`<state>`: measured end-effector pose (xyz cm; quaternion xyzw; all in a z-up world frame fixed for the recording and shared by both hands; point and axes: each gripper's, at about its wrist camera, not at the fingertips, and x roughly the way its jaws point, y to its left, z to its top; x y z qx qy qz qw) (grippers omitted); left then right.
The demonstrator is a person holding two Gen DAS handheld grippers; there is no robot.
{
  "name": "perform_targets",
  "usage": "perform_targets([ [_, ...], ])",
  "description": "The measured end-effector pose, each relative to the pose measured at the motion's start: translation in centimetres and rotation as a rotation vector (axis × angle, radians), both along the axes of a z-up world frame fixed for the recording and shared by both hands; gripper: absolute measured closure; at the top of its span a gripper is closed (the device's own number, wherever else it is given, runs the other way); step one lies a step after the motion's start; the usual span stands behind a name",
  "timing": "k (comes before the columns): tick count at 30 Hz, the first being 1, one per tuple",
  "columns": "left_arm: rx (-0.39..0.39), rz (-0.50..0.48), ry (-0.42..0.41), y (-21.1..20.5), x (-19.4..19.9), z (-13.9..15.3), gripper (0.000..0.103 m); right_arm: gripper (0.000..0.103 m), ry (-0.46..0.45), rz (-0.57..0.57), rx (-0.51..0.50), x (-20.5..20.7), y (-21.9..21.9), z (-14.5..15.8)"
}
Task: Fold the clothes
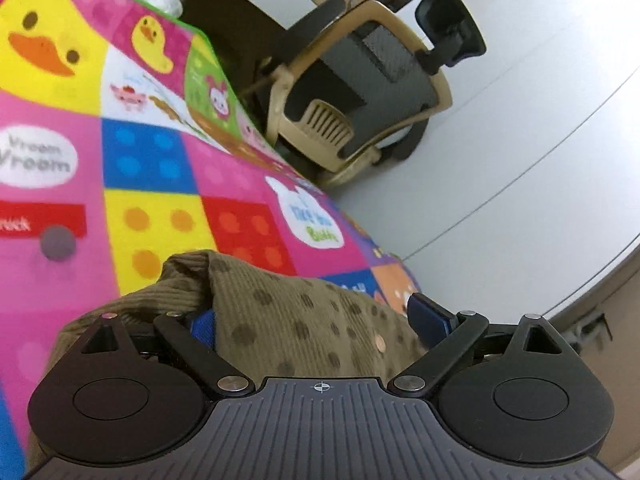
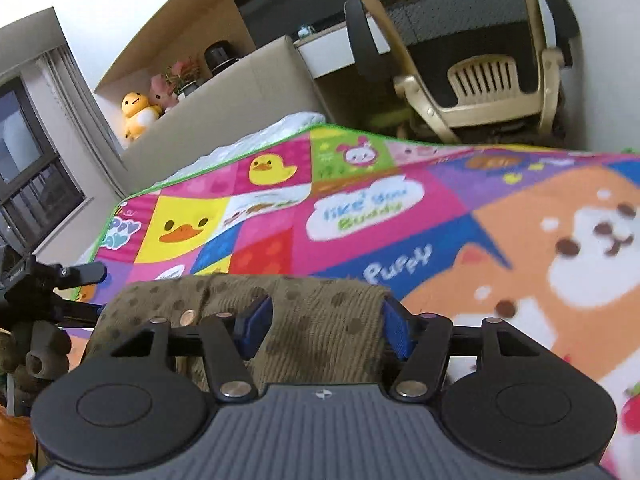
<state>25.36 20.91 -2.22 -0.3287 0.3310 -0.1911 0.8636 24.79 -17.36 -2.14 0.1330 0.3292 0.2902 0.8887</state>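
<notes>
Bunching between both pairs of blue pads is an olive-brown corduroy garment printed with darker brown dots, its ribbed weave plain to see and a small copper-coloured snap or button sitting on the cloth in each view. It hangs just over a bright patchwork play mat of ducks, building-brick squares and speech bubbles. The left gripper has its fingers set wide with a thick heap of the fabric filling the space between them; whether the pads truly press on it I cannot tell, since the left pad is mostly buried under a fold. The right gripper pinches a rolled band of the same garment, a blue pad touching each side of the roll. The rest of the garment drops below the gripper bodies and is cut off, so its kind and overall shape are hidden. The mat is motion-blurred. Beyond the mat's edge stands a beige-framed office chair, and in the right view a yellow duck plush sits on a ledge
</notes>
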Motion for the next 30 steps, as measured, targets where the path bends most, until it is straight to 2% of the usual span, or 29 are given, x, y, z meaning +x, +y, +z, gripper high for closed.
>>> perform_targets([
  [3, 0.019, -0.052, 0.02, 0.5, -1.5, -1.0, 0.007, 0.042, 0.004, 0.014, 0.0, -1.3, -1.4, 0.3],
  [7, 0.023, -0.117, 0.044, 0.6, -4.0, -2.5, 0.007, 0.041, 0.043, 0.031, -0.039, -4.1, -2.0, -1.1],
  [12, 0.074, -0.142, 0.038, -1.0, -5.3, -2.9, 0.008, 0.04, 0.044, 0.043, -0.07, -5.8, -0.4, -2.7],
  [13, 0.088, -0.13, 0.039, -1.3, -5.1, -2.9, 0.015, 0.043, 0.029, 0.048, -0.085, -5.5, 0.3, -2.8],
  [14, 0.108, -0.111, 0.042, -1.6, -5.1, -2.7, 0.034, 0.05, 0.007, 0.052, -0.113, -5.3, 1.2, -2.7],
  [15, 0.129, -0.092, 0.045, -1.8, -5.0, -2.5, 0.041, 0.071, -0.015, 0.05, -0.153, -5.3, 1.9, -2.4],
  [16, 0.149, -0.073, 0.047, -2.1, -5.0, -2.3, 0.047, 0.082, -0.034, 0.046, -0.189, -5.2, 2.6, -2.0],
  [18, 0.182, -0.059, 0.023, -2.0, -5.6, -1.0, 0.062, 0.09, -0.067, 0.039, -0.188, -6.0, 2.5, -0.4],
  [20, 0.185, -0.064, -0.031, -1.7, -7.3, 0.8, 0.077, 0.091, -0.111, 0.041, -0.173, -7.4, 1.9, 1.5],
  [22, 0.182, -0.081, -0.069, -1.7, -9.4, 2.0, 0.077, 0.092, -0.166, 0.048, -0.152, -9.9, 0.9, 3.8],
  [25, 0.178, -0.108, -0.124, -1.7, -12.6, 3.9, 0.077, 0.092, -0.195, 0.074, -0.137, -13.3, -0.3, 5.5],
  [28, 0.205, -0.128, -0.101, -2.3, -15.0, 2.8, 0.074, 0.091, -0.157, 0.078, -0.163, -15.2, -0.8, 3.9],
  [30, 0.216, -0.121, -0.017, -2.4, -15.4, 0.3, 0.075, 0.091, -0.085, 0.069, -0.184, -15.2, -0.7, 1.3],
])
